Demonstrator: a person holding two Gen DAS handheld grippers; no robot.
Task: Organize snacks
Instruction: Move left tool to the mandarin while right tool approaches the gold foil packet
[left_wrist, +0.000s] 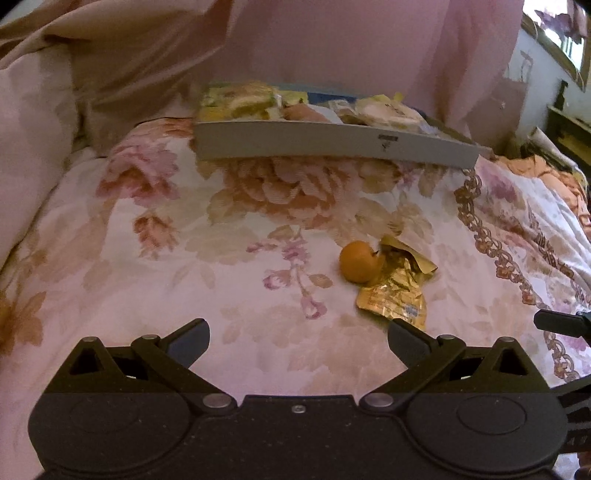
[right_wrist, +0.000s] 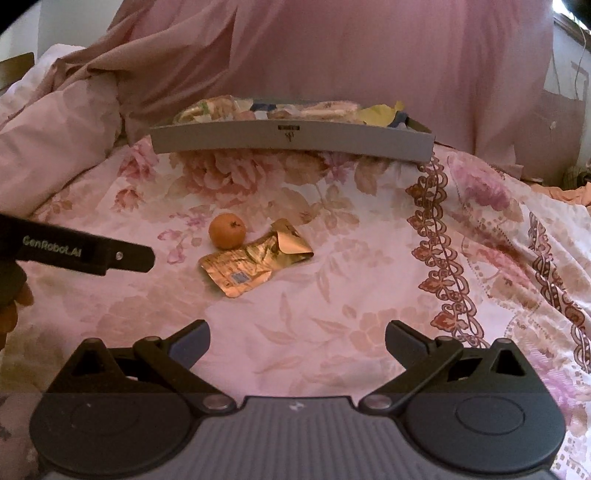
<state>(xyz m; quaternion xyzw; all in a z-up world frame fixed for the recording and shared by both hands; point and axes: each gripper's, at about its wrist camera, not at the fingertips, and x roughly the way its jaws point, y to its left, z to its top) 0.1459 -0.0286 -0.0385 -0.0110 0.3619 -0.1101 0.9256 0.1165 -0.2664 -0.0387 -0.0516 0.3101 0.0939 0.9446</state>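
Observation:
A small orange fruit (left_wrist: 359, 266) lies on the floral bedspread, touching a crumpled gold snack pouch (left_wrist: 395, 291). Both also show in the right wrist view, the fruit (right_wrist: 226, 231) just behind the pouch (right_wrist: 251, 267). A grey box (left_wrist: 332, 142) holding several wrapped snacks sits farther back; it shows in the right wrist view too (right_wrist: 291, 142). My left gripper (left_wrist: 298, 341) is open and empty, short of the pouch and to its left. My right gripper (right_wrist: 297, 341) is open and empty, nearer than the pouch and to its right.
The floral bedspread (left_wrist: 184, 240) covers the whole surface. Bunched pink bedding (left_wrist: 110, 55) rises at the back left, and a pink curtain (right_wrist: 369, 55) hangs behind the box. The left gripper's side (right_wrist: 85, 254) reaches in at the left of the right wrist view.

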